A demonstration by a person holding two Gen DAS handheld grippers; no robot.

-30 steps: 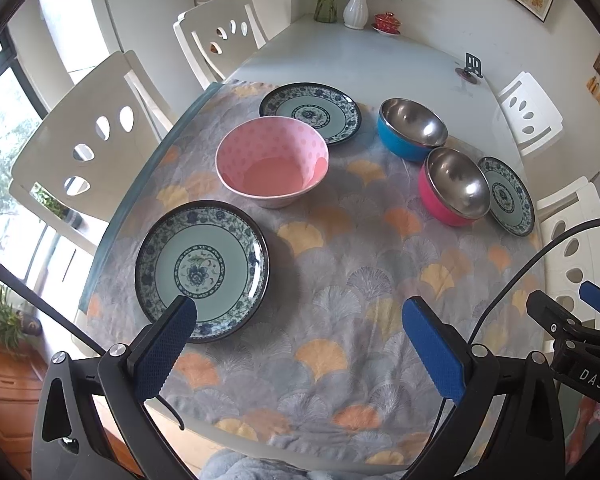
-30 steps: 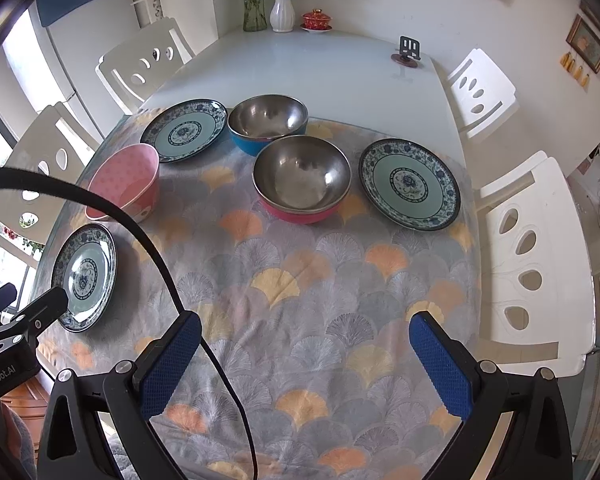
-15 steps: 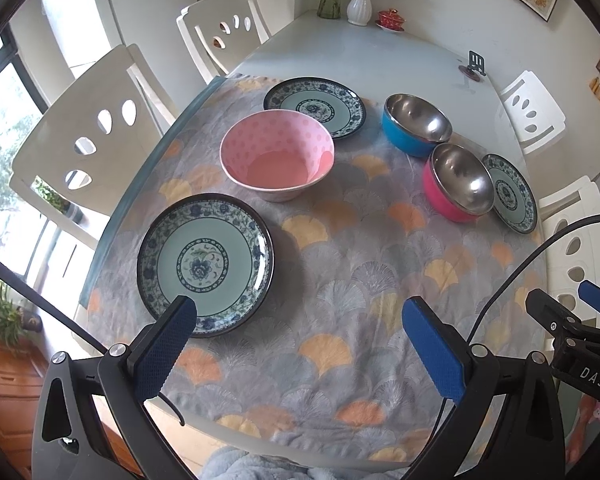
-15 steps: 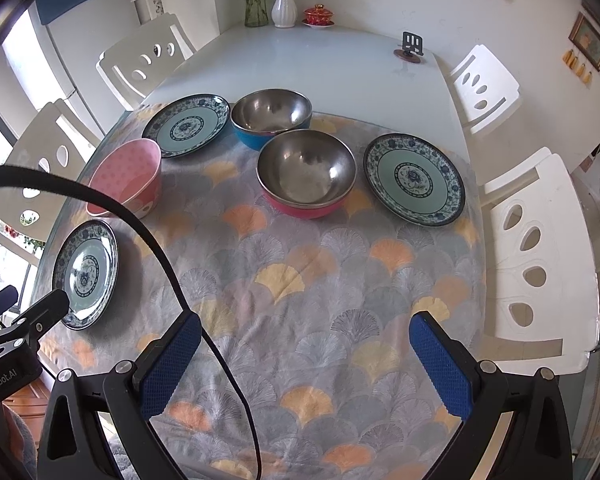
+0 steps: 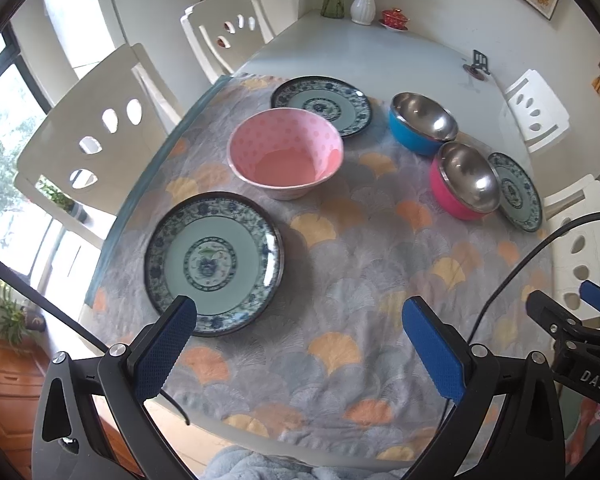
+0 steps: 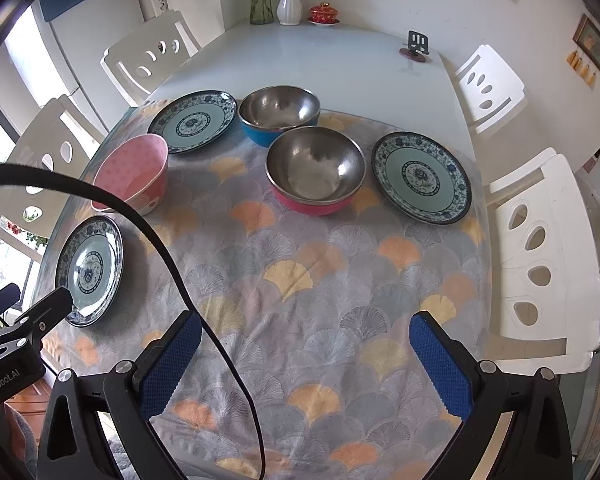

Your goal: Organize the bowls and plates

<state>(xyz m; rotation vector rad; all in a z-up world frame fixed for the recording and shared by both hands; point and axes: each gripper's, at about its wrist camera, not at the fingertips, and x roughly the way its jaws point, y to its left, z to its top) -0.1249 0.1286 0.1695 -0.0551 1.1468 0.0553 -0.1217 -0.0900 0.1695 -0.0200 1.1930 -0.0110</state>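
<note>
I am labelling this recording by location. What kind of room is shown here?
Most likely a home dining room: a dining table under a patterned tablecloth, white chairs around it, and a flower vase at its far end.

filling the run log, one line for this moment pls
phase: start | left gripper: open | right gripper: open | three plates, three bowls apart on cloth | nearest left: plate

bare tablecloth (image 6: pixel 300 300) lies open ahead of both grippers — pink bowl (image 5: pixel 286 152) and near plate (image 5: pixel 214 262) crowd the left, steel bowls the far middle.
</note>
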